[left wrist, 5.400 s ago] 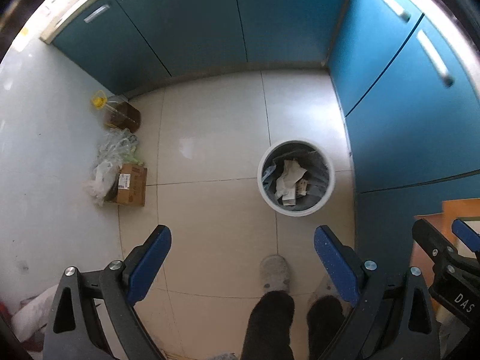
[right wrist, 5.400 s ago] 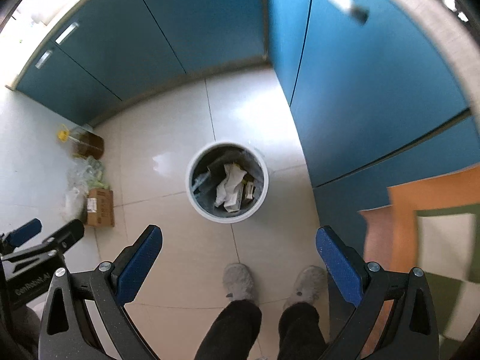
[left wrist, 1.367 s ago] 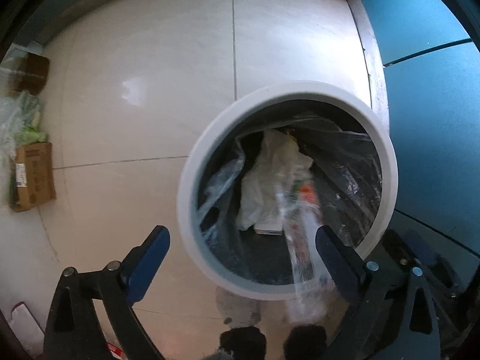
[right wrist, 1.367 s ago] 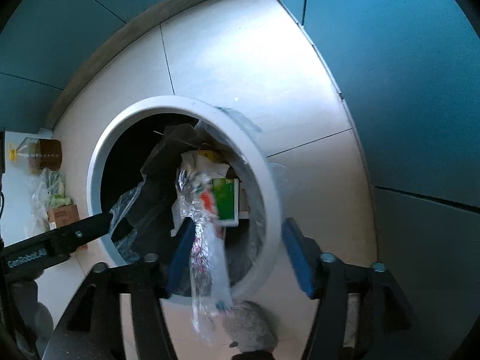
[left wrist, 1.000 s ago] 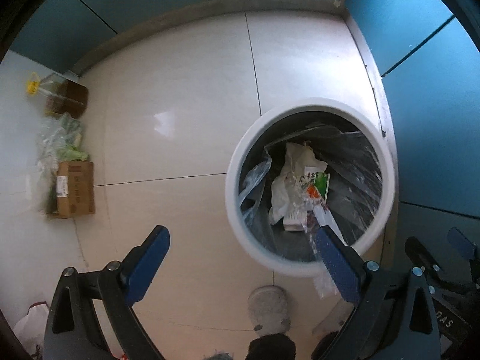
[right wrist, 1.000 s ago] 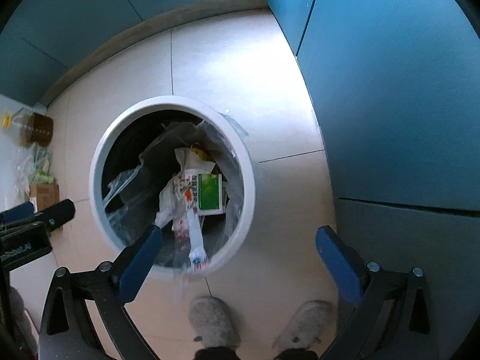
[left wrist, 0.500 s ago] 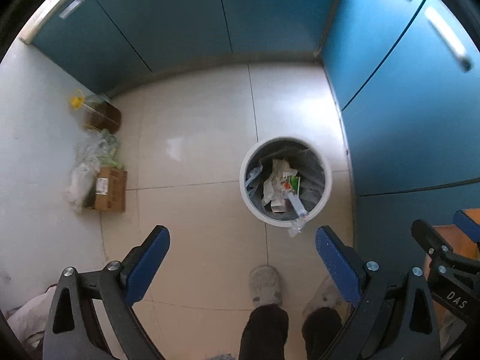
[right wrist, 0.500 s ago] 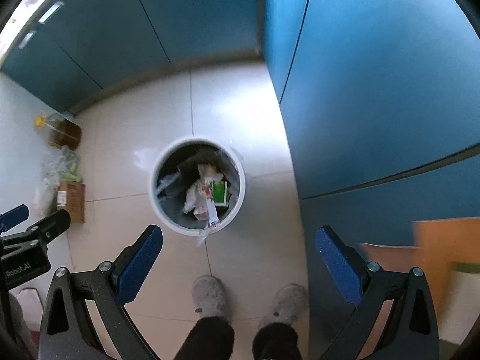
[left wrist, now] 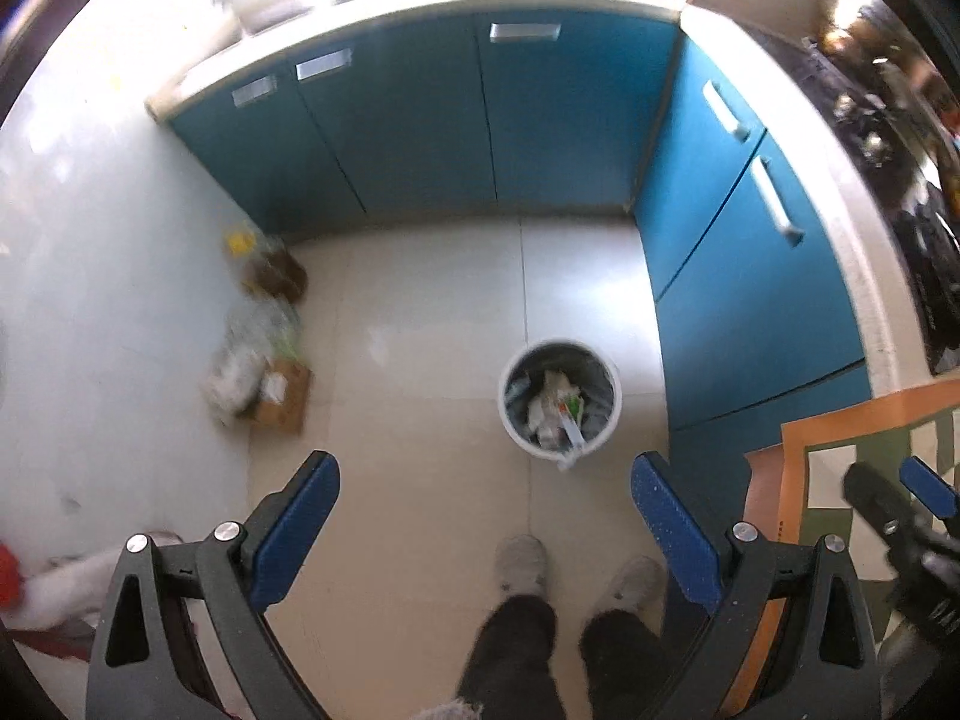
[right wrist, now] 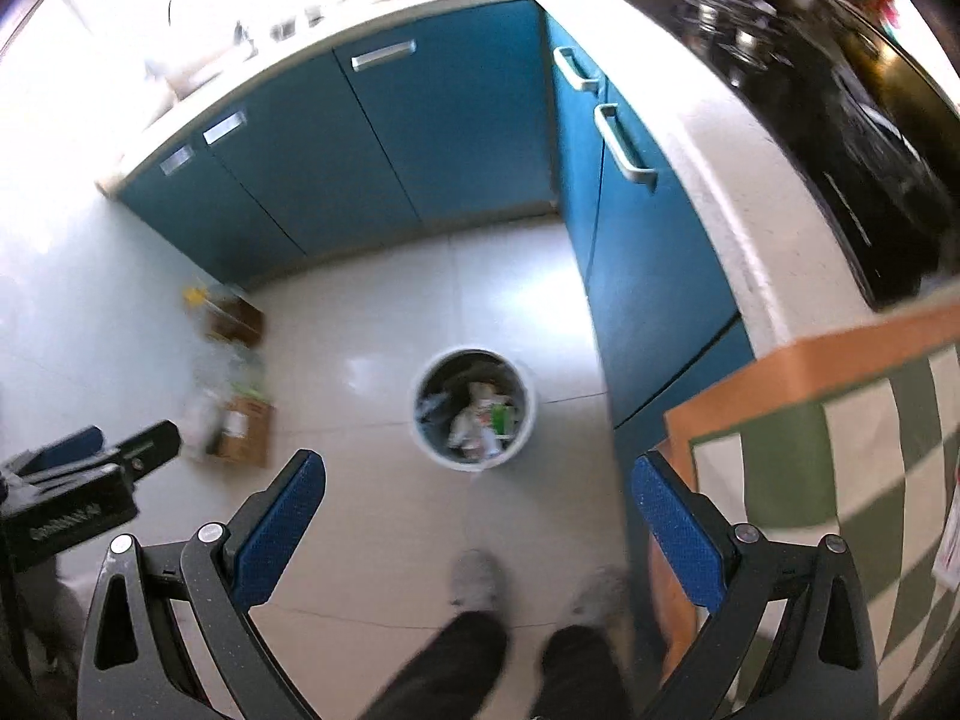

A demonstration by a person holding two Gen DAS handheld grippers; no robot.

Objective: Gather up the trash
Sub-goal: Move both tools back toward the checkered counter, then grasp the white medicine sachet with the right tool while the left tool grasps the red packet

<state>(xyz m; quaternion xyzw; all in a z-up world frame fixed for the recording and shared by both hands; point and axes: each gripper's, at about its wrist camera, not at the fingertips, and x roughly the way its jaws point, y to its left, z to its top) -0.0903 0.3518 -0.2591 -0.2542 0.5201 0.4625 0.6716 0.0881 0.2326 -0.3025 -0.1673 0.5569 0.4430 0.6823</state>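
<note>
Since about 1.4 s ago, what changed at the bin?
The right gripper let go of the clear plastic wrapper, which now lies in the trash bin with its end draped over the near rim. Both grippers rose well clear of the bin; the left gripper stayed open and empty throughout. Bin, cardboard box and oil bottle have not moved.

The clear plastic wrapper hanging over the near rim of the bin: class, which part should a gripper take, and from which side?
Grip the loose tail of the wrapper that droops outside the white bin, on the side nearest the feet. Come from above and from that near side; the tail hangs free of the wall, so open fingers could probably close across it. Both grippers are open and well above it.
</note>
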